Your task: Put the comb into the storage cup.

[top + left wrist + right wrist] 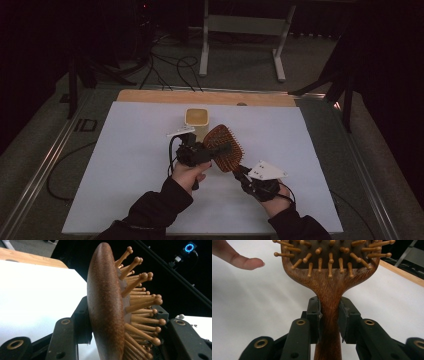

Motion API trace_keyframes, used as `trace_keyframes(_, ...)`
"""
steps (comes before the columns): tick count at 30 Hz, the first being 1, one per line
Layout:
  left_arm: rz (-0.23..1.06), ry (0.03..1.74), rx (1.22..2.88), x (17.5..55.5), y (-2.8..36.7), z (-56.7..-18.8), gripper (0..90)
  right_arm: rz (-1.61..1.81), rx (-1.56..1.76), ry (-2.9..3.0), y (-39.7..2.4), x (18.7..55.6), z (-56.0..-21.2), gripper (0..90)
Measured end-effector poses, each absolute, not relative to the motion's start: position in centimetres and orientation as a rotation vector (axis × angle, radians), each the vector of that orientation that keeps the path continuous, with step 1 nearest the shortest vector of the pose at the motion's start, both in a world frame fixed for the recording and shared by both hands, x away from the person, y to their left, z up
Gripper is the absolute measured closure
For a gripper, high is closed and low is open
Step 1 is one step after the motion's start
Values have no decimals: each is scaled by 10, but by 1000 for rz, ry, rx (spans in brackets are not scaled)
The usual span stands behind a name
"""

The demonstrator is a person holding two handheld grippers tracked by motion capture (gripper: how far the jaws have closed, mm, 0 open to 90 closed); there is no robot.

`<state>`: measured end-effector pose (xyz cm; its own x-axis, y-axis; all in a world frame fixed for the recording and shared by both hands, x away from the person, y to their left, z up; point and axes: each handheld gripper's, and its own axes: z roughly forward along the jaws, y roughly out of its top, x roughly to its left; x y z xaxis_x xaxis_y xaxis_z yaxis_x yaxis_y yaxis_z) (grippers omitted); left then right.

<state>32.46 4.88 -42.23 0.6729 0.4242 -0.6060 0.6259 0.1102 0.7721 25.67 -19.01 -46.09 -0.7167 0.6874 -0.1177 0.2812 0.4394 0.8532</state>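
We grip brown wooden paddle hairbrush (225, 148) two-handed: right gripper (329, 320) clenched on handle, left gripper (122, 322) clamping head; long axis runs handle-near, head-far.

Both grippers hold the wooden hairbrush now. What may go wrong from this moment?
1. The left gripper is shut across the head of the brown wooden paddle hairbrush, with one pad against the wooden pins; squeezing may bend or snap them.
2. The right gripper clamps the narrow handle; if the two hands pull apart or twist, the neck may be strained.
3. The yellow open-topped cup stands just behind the brush; a careless swing may knock it over.
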Motion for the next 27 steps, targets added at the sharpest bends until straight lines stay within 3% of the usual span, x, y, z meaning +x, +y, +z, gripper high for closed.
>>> trace_keyframes(9,-153,871,1534,322,45,-415,520,1249,836,2225,-192,256,-460,714)
trace_keyframes(14,-140,848,1550,320,42,-410,521,1272,841,2233,-193,257,-460,644)
trace_keyframes(27,-98,815,1534,319,45,-396,520,1313,901,2268,-194,264,-465,223)
